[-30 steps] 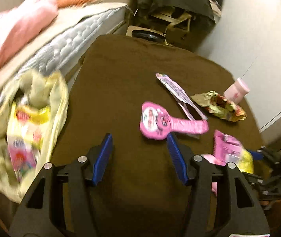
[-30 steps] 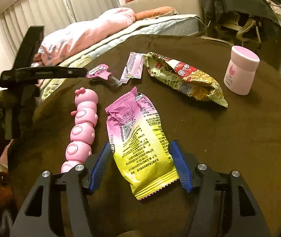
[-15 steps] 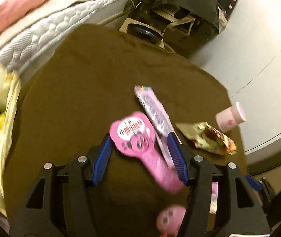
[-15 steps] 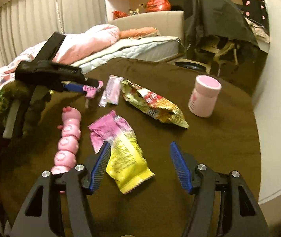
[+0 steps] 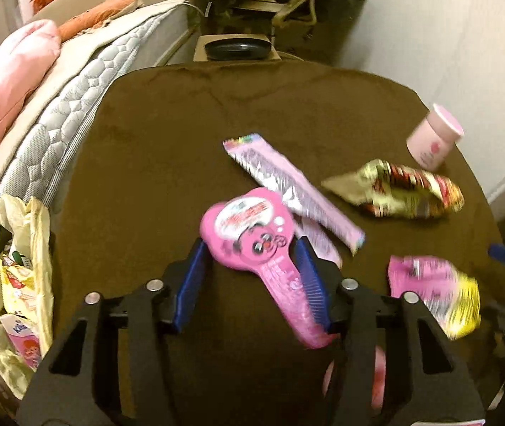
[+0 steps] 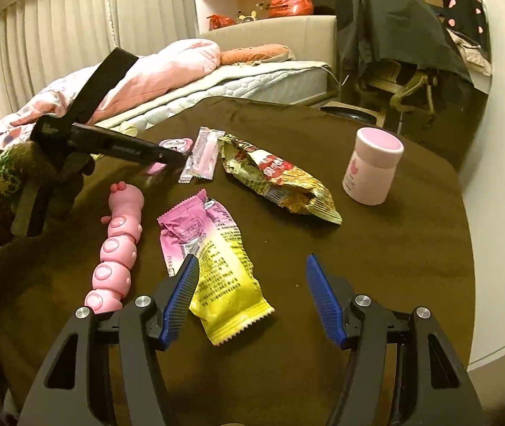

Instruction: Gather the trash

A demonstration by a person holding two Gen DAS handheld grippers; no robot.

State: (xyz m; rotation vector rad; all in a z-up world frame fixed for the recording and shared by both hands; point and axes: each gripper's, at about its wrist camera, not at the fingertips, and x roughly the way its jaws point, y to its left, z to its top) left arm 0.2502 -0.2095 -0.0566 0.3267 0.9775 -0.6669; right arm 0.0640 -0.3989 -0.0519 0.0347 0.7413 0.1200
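A pink paddle-shaped wrapper with a cartoon face lies on the brown table. My left gripper straddles its wide end and its jaws are closing on it; the blue pads stand right at its edges. Beyond it lie a long pink stick wrapper and a crumpled gold and red wrapper. My right gripper hangs open over the table, with a pink and yellow packet under its left finger. A plastic bag holding wrappers hangs at the table's left edge.
A pink jar stands at the far right of the table. A pink caterpillar toy lies along the left side. A bed with a pink blanket runs along the left; a chair draped in dark cloth stands behind.
My left gripper swung from beside the bag over to the pink paddle wrapper, which now sits between its narrowing jaws. The right view tilted up; the packet shifted toward the left finger.
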